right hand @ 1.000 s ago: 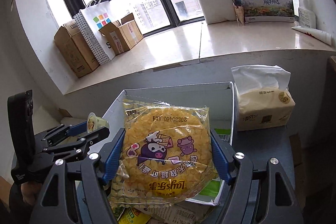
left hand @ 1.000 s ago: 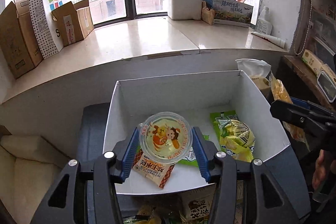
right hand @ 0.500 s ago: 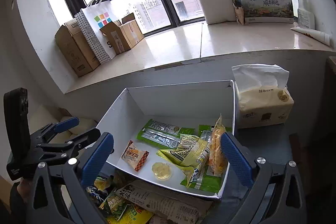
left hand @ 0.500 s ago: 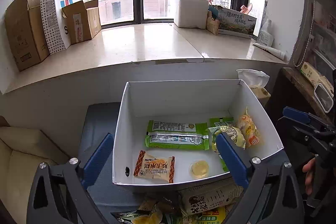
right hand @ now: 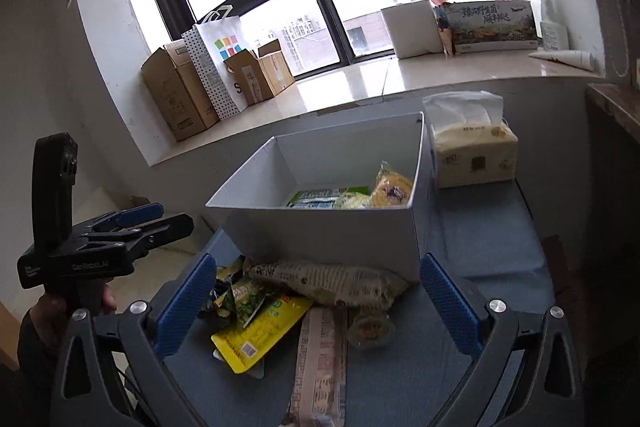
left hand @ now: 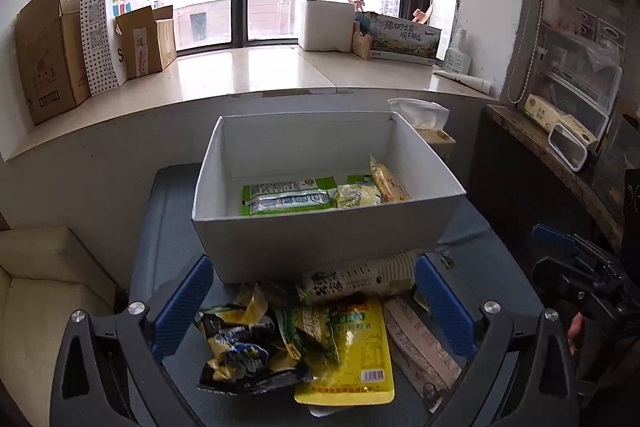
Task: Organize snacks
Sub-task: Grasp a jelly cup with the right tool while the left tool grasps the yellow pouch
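Both grippers hang empty over the loose snack pile in front of the white box.

The left gripper [left hand: 312, 307] and the right gripper [right hand: 316, 301] each have their blue jaws spread wide with nothing between them, which suits choosing the next packet. The white cardboard box [left hand: 324, 239] sits on the blue-grey table [right hand: 488, 235] and already holds green wrappers [left hand: 286, 195] and a yellow snack bag [left hand: 388, 181] along its right side, so it appears to be the collection bin. Still outside, just before its near wall, lie a yellow pouch [left hand: 352, 355], a black-and-yellow bag [left hand: 240, 351], a long printed bag [right hand: 324, 283], a pale stick packet [right hand: 320, 359] and a small jelly cup [right hand: 370, 331]. They overlap, so the top ones likely need lifting first. A tissue pack [right hand: 472, 155] stands beside the box, out of the way.
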The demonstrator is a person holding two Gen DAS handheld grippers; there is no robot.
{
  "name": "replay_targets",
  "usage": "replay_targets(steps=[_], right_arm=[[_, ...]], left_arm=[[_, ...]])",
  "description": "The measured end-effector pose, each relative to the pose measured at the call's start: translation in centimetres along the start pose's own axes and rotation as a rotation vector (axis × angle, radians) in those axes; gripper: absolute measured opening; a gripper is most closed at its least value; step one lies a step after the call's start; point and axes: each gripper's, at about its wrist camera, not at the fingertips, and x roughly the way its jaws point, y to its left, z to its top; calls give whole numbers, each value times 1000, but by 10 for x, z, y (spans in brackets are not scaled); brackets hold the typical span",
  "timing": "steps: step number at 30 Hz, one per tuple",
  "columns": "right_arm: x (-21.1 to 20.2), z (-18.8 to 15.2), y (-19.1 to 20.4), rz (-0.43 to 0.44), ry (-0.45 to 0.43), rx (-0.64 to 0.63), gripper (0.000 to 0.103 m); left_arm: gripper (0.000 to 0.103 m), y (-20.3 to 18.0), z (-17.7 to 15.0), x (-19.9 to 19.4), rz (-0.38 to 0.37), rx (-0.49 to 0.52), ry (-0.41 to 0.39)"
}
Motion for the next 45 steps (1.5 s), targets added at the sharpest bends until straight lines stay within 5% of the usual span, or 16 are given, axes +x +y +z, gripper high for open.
replay_targets(steps=[8, 13, 29, 31, 36, 45], right_arm=[[-3, -64, 7, -84, 47, -50, 103], [16, -72, 5, -74, 92, -50, 103], [108, -59, -29, -169, 257, -84, 103], [114, -60, -29, -164, 265, -90, 96], [112, -57, -33, -110, 241, -65, 51], [88, -62, -30, -107, 219, -47, 51]], left_arm=[[103, -19, -71, -25, -45, -47, 56], [103, -26, -94, -31, 29, -8, 88], [103, -3, -101, -36, 5, -84, 93], [103, -1, -102, -36, -3, -90, 94], [103, 2, -104, -34, -2, -96, 97], [103, 2, -108, -22, -58, -105, 135]])
